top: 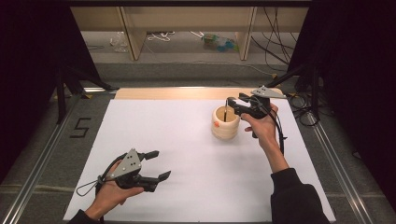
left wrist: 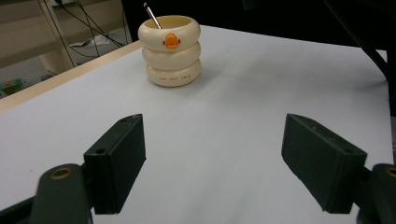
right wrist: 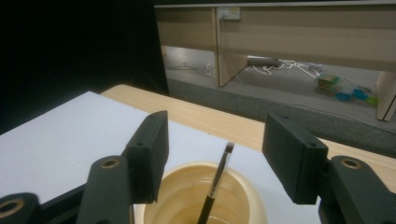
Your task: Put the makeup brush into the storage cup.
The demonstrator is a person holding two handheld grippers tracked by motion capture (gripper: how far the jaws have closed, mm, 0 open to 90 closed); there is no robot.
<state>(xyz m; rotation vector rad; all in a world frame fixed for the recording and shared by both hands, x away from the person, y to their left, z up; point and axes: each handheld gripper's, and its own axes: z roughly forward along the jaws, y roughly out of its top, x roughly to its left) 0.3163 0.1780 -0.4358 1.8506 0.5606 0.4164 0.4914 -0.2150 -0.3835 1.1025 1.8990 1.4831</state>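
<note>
**Op A:** Nearest me, my left gripper (top: pixel 156 164) rests low over the white sheet (top: pixel 196 186), its two matte black jaws spread wide with only bare sheet between them. In the left gripper view the pads are blocky wedges with small screw holes.

**Op B:** And beyond it?

**Op A:** Well apart, toward the far right of the sheet, stands the cream cup (top: pixel 225 122), shaped like three smooth rounded rings stacked up, with an orange beak-like mark (left wrist: pixel 172 41) on the top ring and fine print on the bottom one. A thin brush (right wrist: pixel 215 185) with a dark handle and metal ferrule leans inside it, its tip rising above the rim.

**Op B:** Your right gripper?

**Op A:** My right gripper (top: pixel 234 104) hovers over the cup's mouth, jaws apart; the brush stands free between them, neither pad touching it. Behind runs the pale wooden table edge (top: pixel 187 93).
</note>
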